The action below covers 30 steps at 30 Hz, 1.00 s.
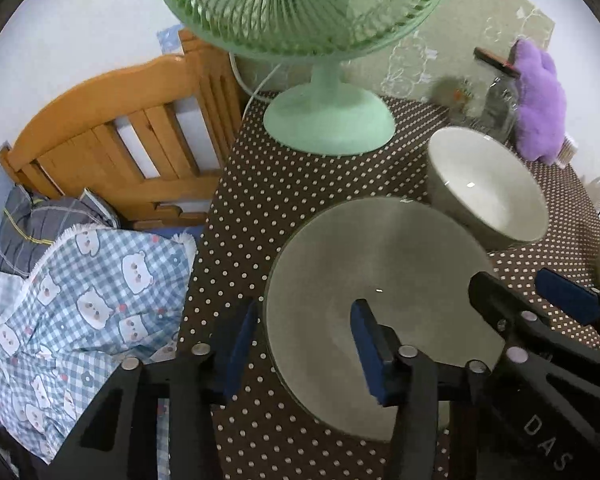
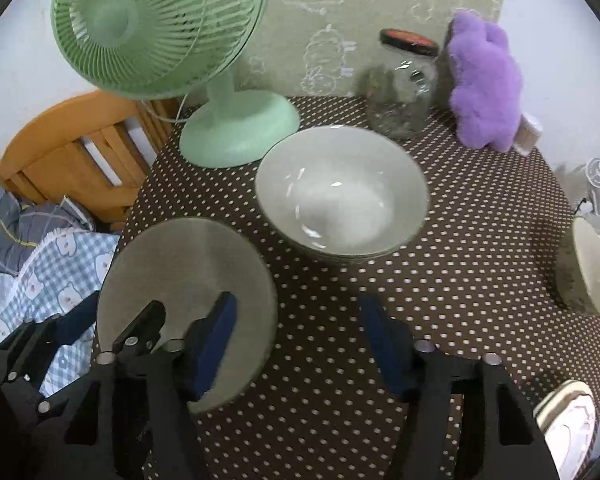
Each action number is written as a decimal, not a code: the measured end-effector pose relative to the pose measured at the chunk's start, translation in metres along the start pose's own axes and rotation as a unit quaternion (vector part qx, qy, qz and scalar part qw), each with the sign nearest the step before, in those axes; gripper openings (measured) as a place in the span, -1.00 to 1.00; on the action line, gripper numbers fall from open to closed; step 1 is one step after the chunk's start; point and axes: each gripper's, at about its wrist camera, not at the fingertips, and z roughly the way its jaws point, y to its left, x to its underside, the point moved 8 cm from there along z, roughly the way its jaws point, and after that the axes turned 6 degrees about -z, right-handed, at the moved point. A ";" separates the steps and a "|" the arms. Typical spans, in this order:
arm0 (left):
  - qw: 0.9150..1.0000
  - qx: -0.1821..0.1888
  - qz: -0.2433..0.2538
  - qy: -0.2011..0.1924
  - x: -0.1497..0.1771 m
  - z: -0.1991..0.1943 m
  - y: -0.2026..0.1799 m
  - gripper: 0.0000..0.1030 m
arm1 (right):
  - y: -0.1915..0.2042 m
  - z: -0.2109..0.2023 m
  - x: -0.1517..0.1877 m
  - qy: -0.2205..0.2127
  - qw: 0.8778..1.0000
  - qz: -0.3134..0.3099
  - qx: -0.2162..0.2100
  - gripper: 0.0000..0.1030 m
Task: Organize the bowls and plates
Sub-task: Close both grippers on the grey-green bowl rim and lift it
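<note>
- We see our left tongs (image 1: 306,354) low in the left wrist view, jaws spread; one blue pad sits outside the plate's left rim, the other over its face, and we cannot tell whether either pad touches it.
- The plate (image 1: 380,280), pale grey-green, lies flat on the brown dotted table (image 1: 268,200) at lower centre.
- The bowl (image 2: 342,192), white inside, stands in the middle of the right wrist view, just up and right of the plate, apart from it.
- Our right tongs (image 2: 300,344) show at the bottom of that view, jaws spread; the left pad lies over the plate's right part, the right pad over bare cloth, nothing pinched.
- A green fan (image 2: 160,28) stands at upper left on the table, its base near the bowl.
- A glass jar (image 2: 404,92) with a dark lid and a purple plush toy (image 2: 484,84) stand at upper right.
- A checked blanket (image 1: 88,308) and a wooden bed frame (image 1: 112,120) fill the left side.
</note>
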 end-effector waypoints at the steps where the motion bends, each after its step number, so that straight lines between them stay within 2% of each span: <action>1: 1.000 0.002 0.000 0.004 0.001 0.004 0.001 -0.16 | 0.002 0.005 0.000 0.005 1.000 0.000 -0.001 0.06; 6: 1.000 0.014 -0.002 0.017 0.002 0.017 -0.001 -0.34 | 0.009 0.023 0.000 0.019 1.000 0.003 -0.006 -0.24; 11: 1.000 0.019 0.001 0.024 0.004 0.023 -0.004 -0.46 | 0.017 0.034 0.001 0.028 0.999 0.004 -0.023 -0.65; 21: 0.999 0.021 0.011 0.024 0.009 0.015 -0.010 -0.47 | 0.015 0.030 0.005 0.033 0.999 -0.002 -0.017 -0.65; 30: 0.999 0.025 0.021 0.034 0.031 -0.003 -0.033 -0.47 | -0.009 0.008 0.025 0.042 0.999 0.001 -0.013 -0.65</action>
